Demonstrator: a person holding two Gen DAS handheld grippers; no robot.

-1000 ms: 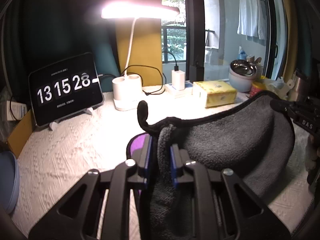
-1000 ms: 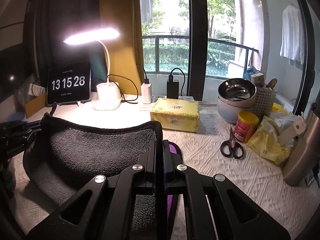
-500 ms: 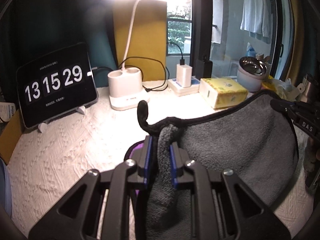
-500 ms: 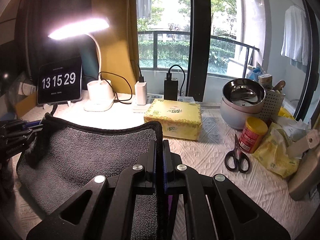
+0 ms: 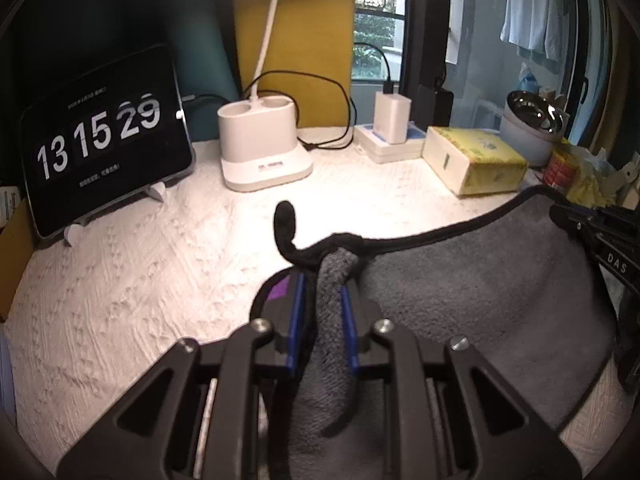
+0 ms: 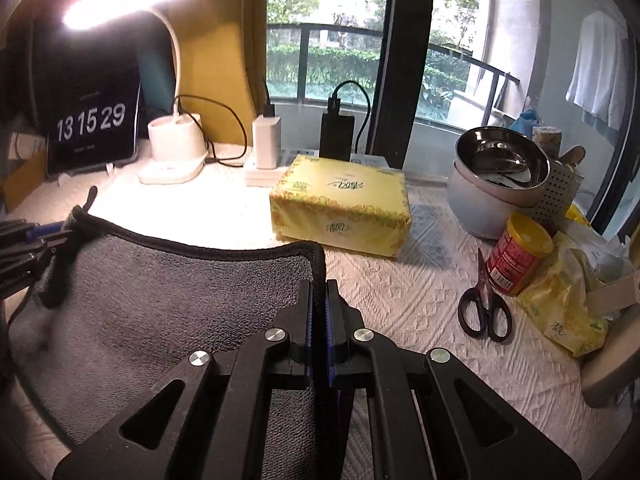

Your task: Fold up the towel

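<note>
A grey towel [image 5: 472, 292] with a black hem hangs stretched between my two grippers above the white table cloth. My left gripper [image 5: 322, 300] is shut on one corner, with a bunched fold between its blue pads and a black hanging loop [image 5: 286, 224] sticking up. My right gripper [image 6: 319, 300] is shut on the other corner of the towel [image 6: 160, 296]. The right gripper shows at the right edge of the left wrist view [image 5: 592, 232]. The left gripper shows at the left edge of the right wrist view [image 6: 28, 240].
At the back stand a tablet clock [image 5: 104, 136], a white lamp base [image 5: 260, 148], a charger on a power strip [image 5: 392, 124] and a yellow tissue pack [image 6: 344, 208]. To the right are a steel bowl [image 6: 500, 164], a red can [image 6: 520, 256], scissors [image 6: 484, 300] and yellow bags [image 6: 568, 304].
Both grippers have carried the held towel forward toward the back of the table. The lamp base, tablet and tissue pack look closer. The clock went from 28 to 29.
</note>
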